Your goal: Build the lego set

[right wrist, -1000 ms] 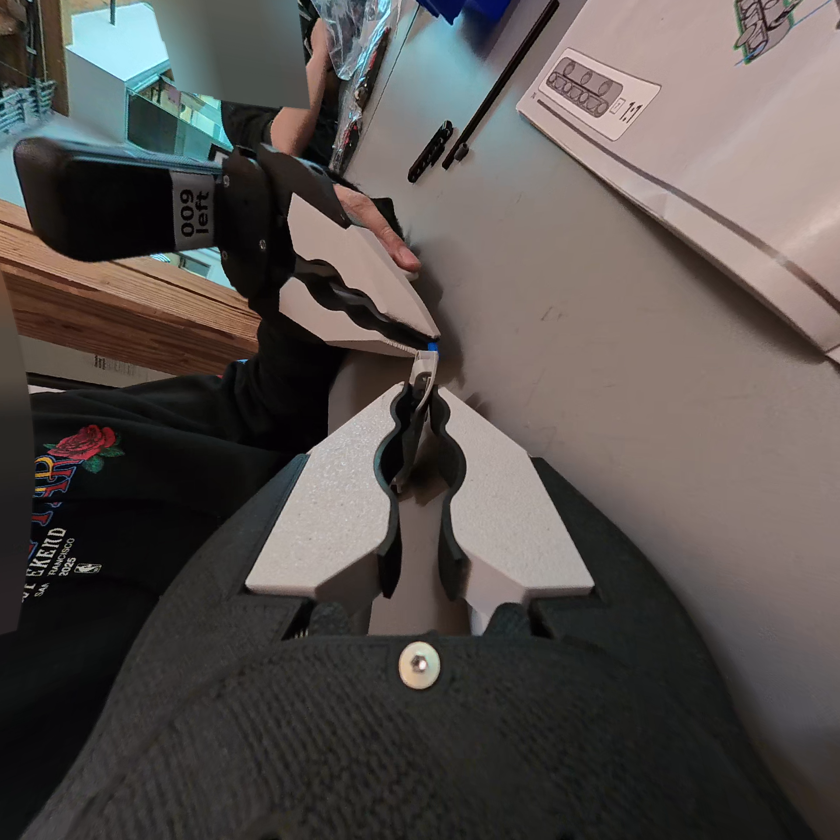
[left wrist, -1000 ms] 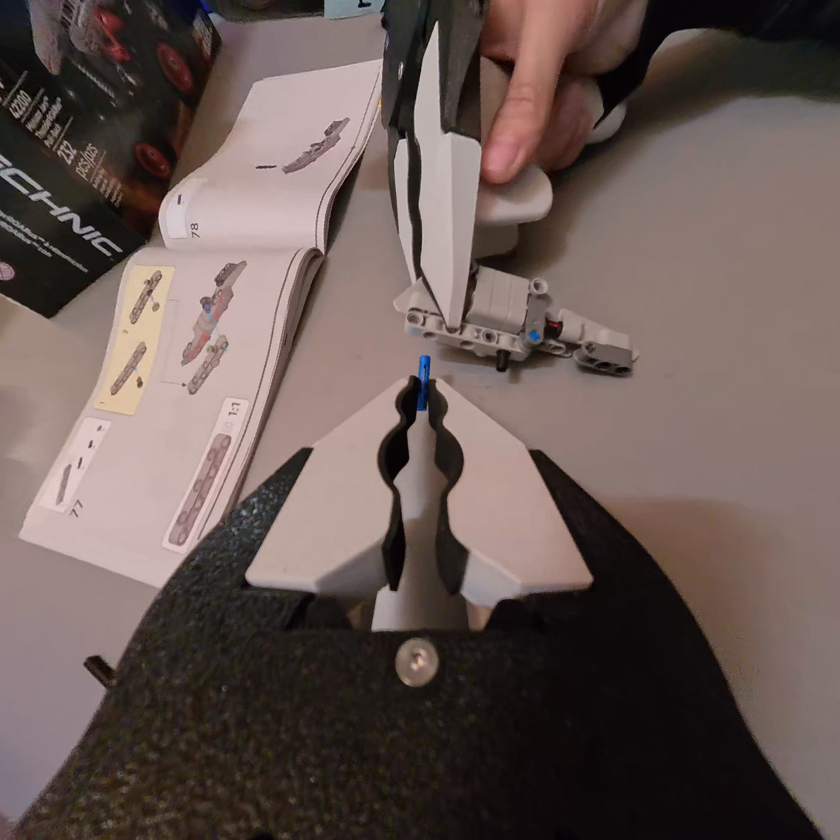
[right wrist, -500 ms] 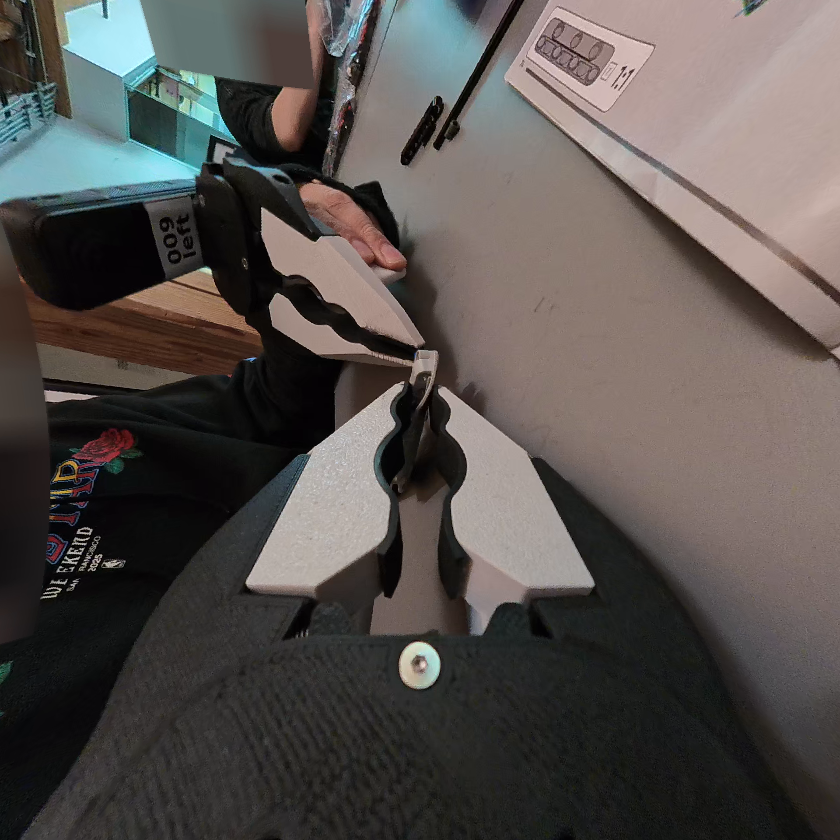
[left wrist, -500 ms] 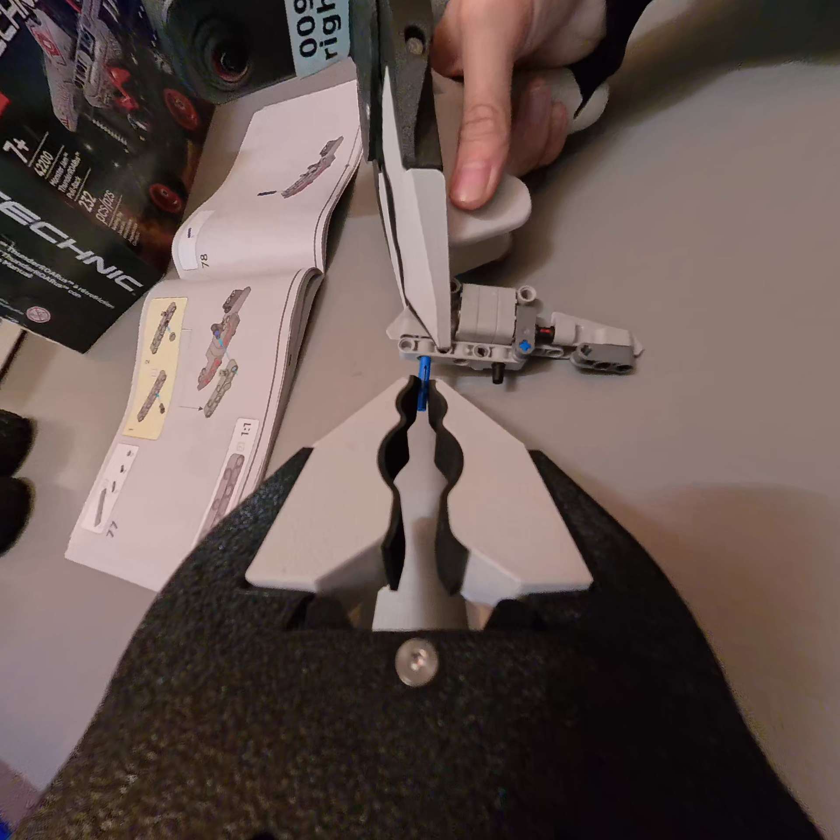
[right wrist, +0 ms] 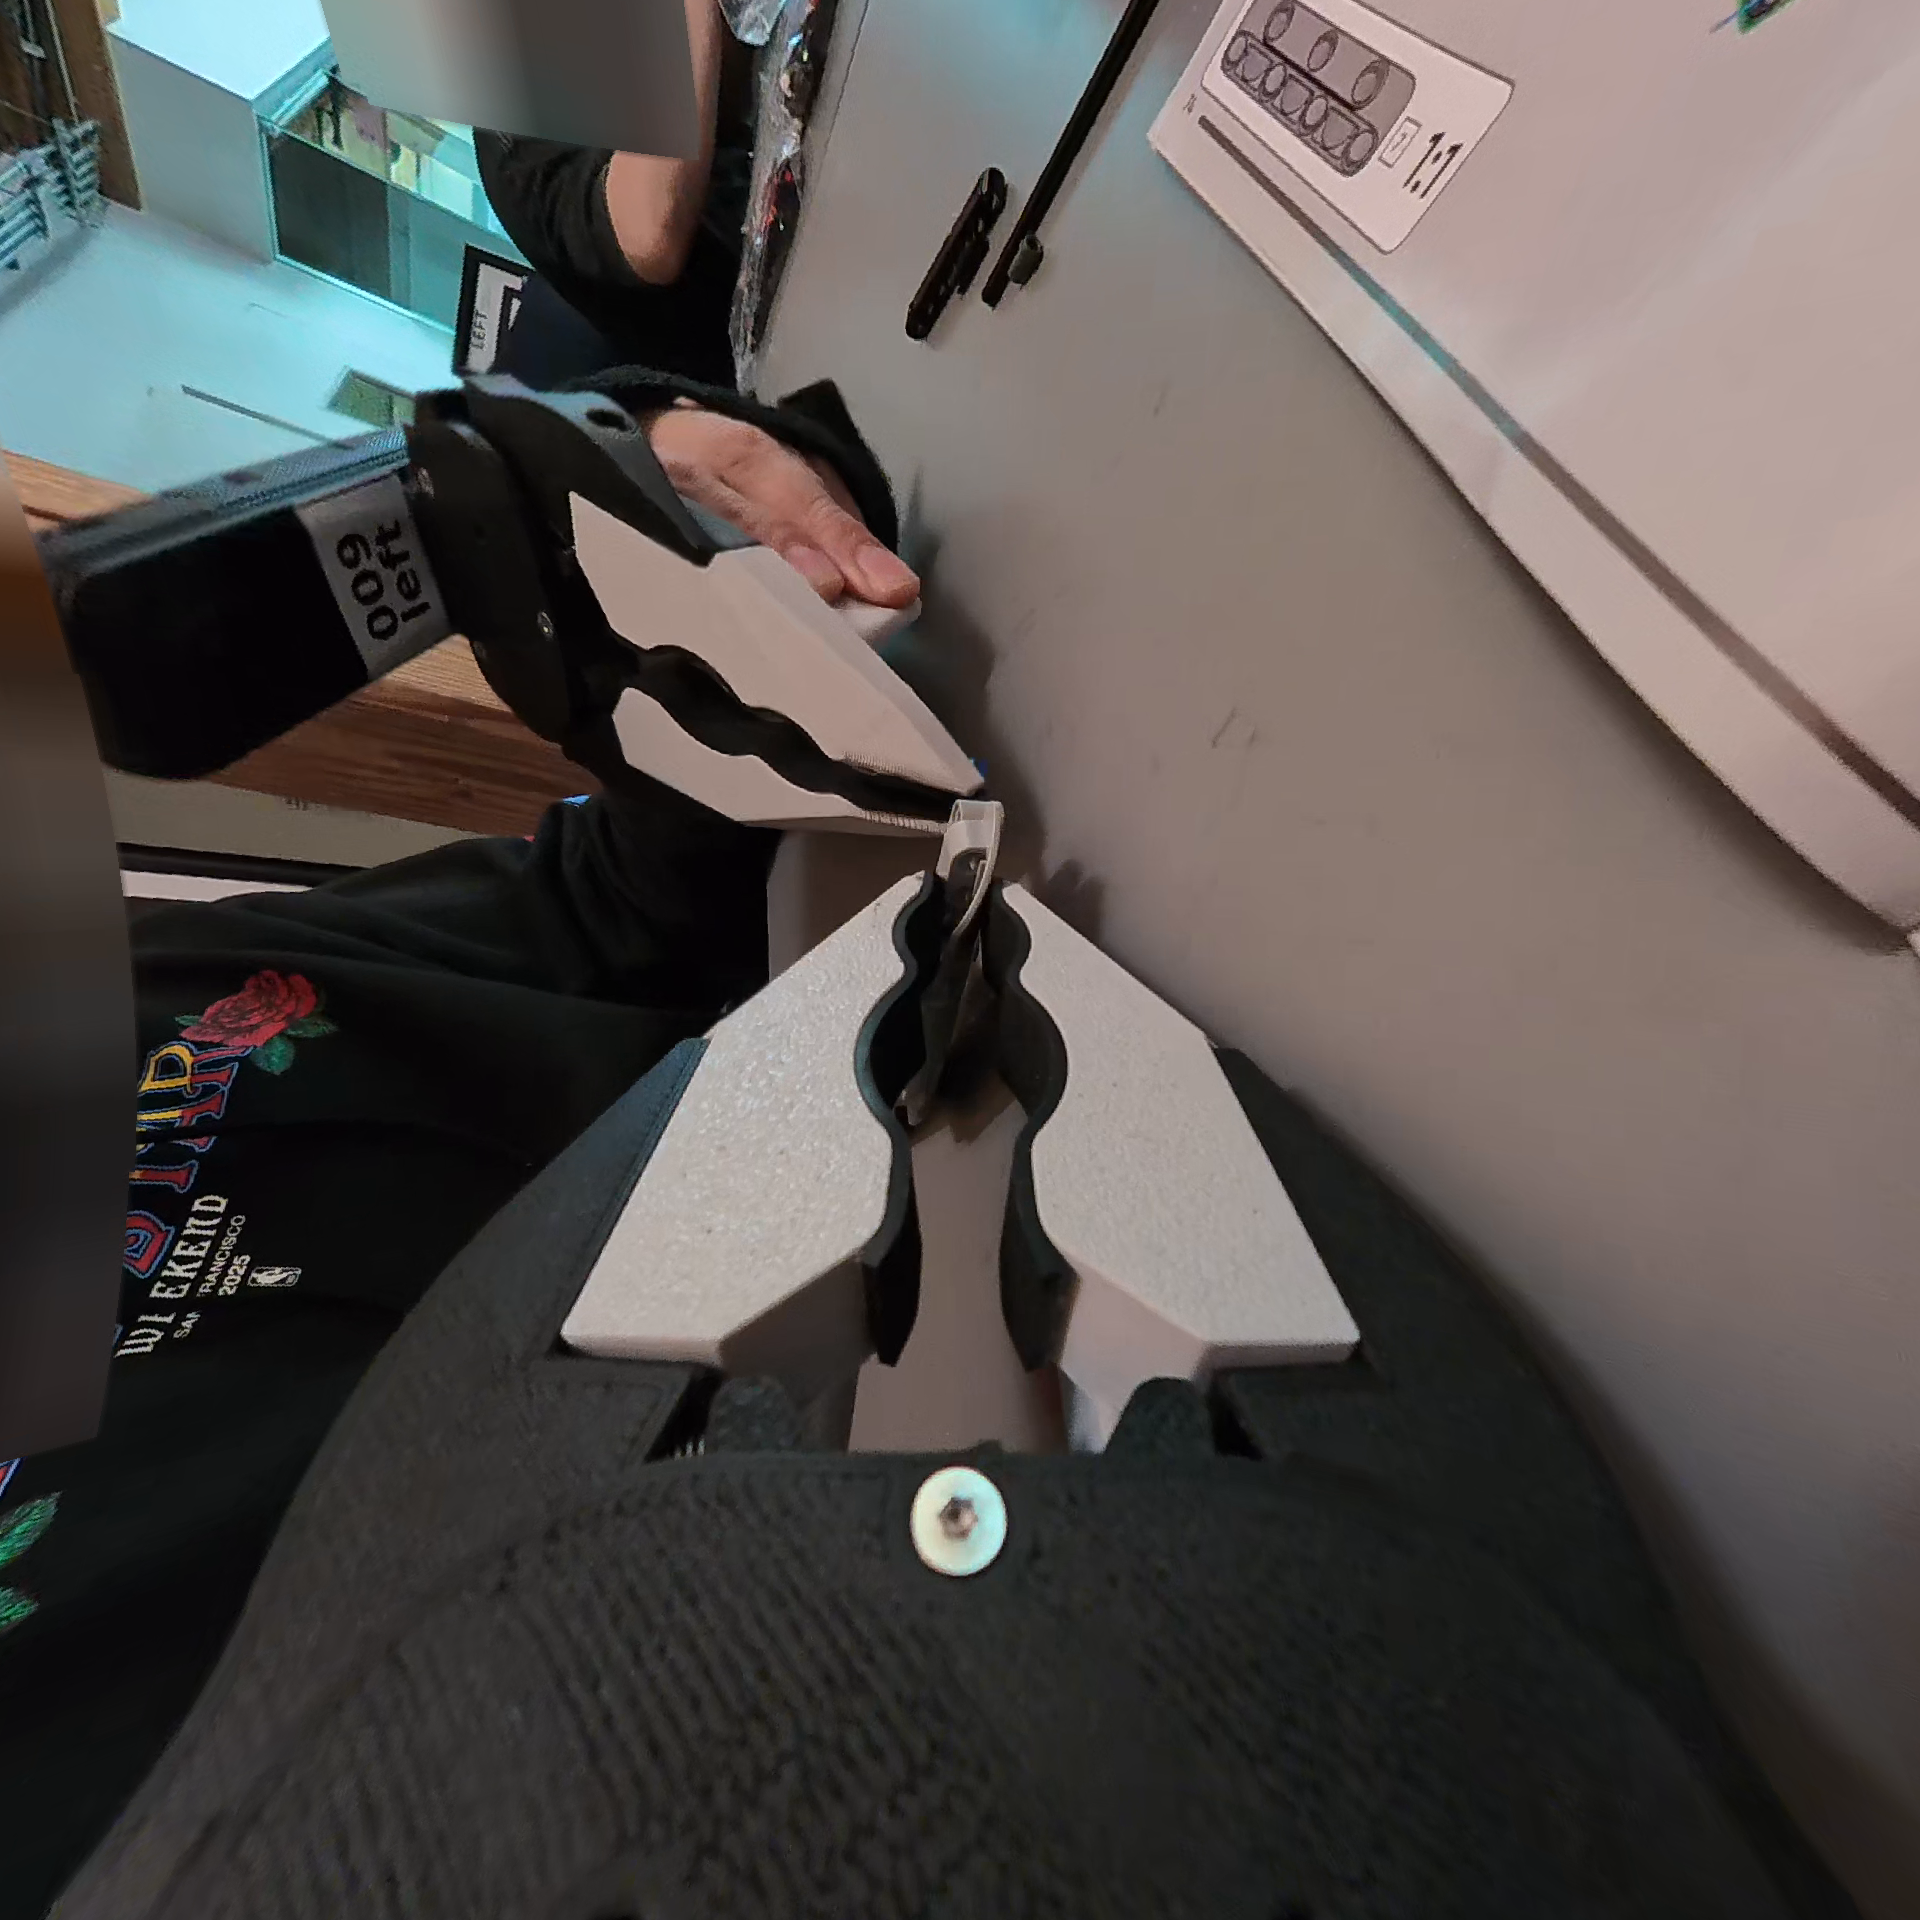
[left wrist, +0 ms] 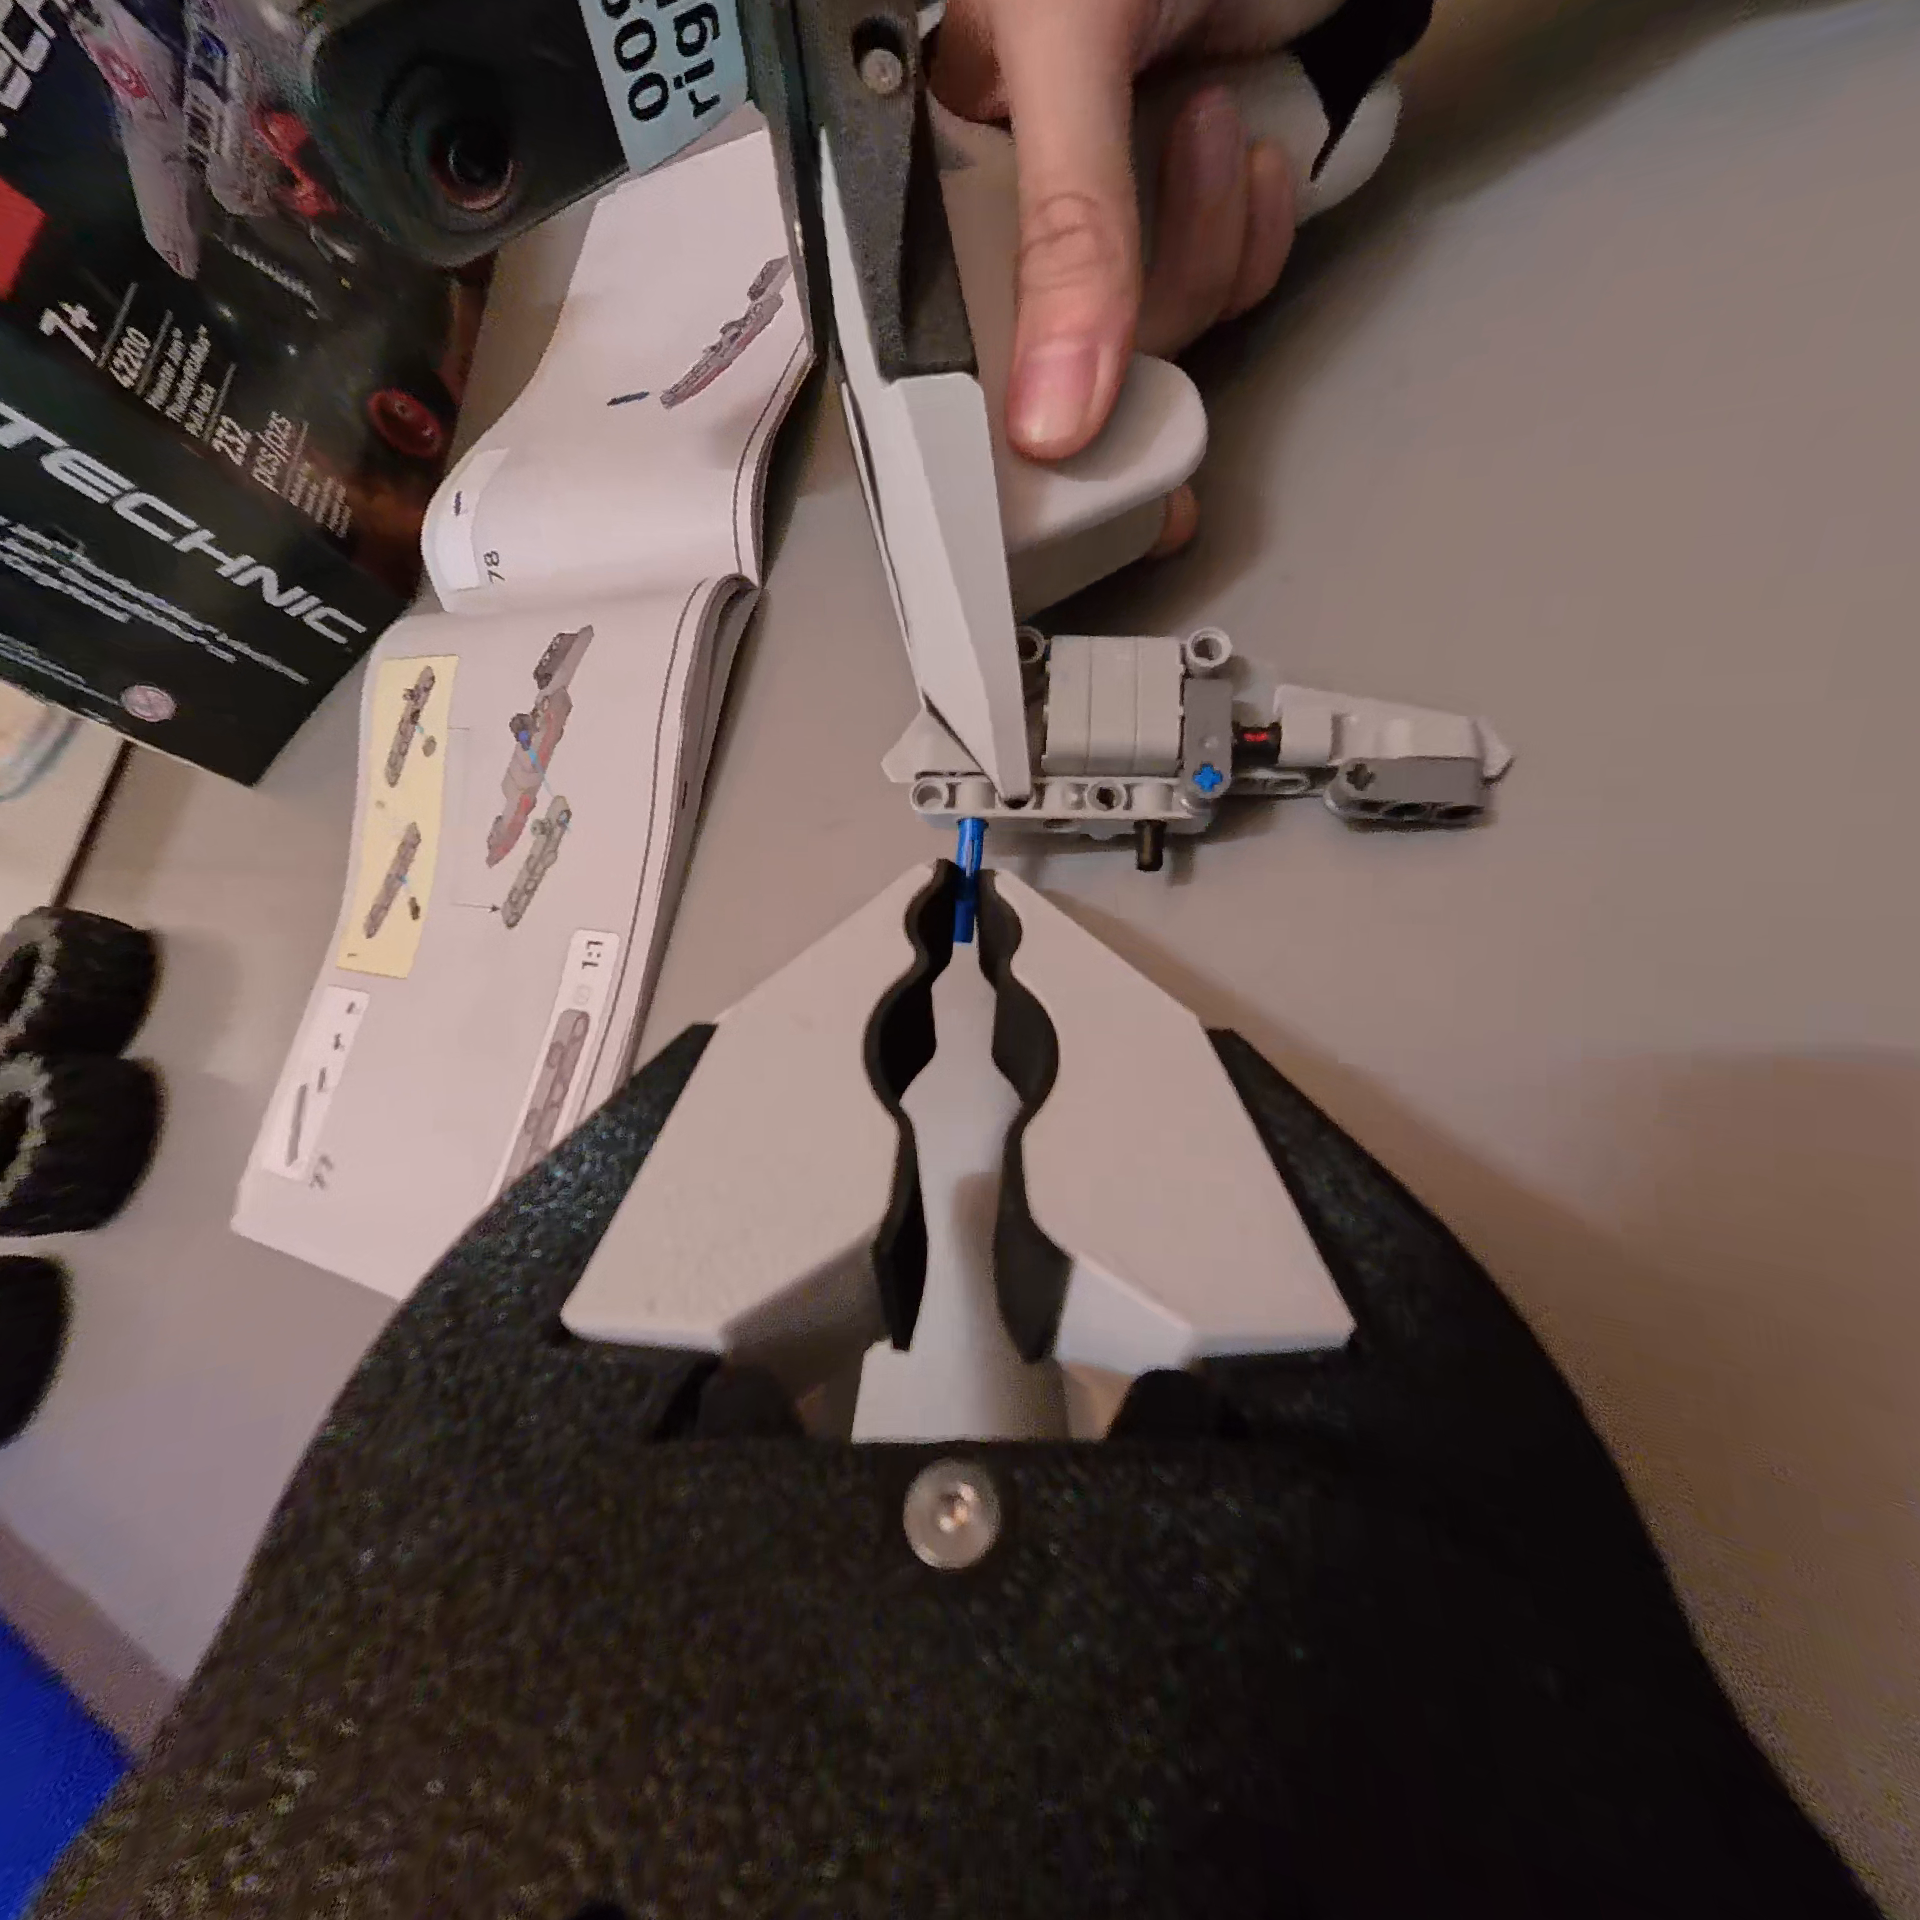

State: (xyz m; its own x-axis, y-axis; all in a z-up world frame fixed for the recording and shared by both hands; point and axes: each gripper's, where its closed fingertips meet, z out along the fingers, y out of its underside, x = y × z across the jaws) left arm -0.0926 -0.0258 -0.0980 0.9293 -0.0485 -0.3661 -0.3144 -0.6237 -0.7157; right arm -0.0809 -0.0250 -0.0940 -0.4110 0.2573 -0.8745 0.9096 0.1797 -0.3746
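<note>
Tyres [left wrist: 62, 1081]: black, at the far left edge of the table [left wrist: 1558, 416], apart from the work.
Box [left wrist: 156, 436]: dark set box, top left, bearing printed writing and a pictured vehicle.
Booklet [left wrist: 499, 883]: lies open just right of the box, showing step diagrams, likely kept in sight for reference.
Left gripper [left wrist: 961, 899]: closed tight on a blue pin [left wrist: 968, 868], its tip at a hole in the model's long beam; judged mid-insertion.
Model [left wrist: 1122, 748]: grey assembly on the table, centre, just beyond the left gripper.
Right gripper [left wrist: 1003, 769]: comes from above, clamped on the model's left end, probably steadying it against the push; a hand [left wrist: 1101, 208] squeezes its trigger.
Labels: each gripper carries a printed sticker.
Right wrist view: right gripper [right wrist: 961, 883] pinches the model edge-on; the left gripper [right wrist: 935, 800] meets it from the left.
</note>
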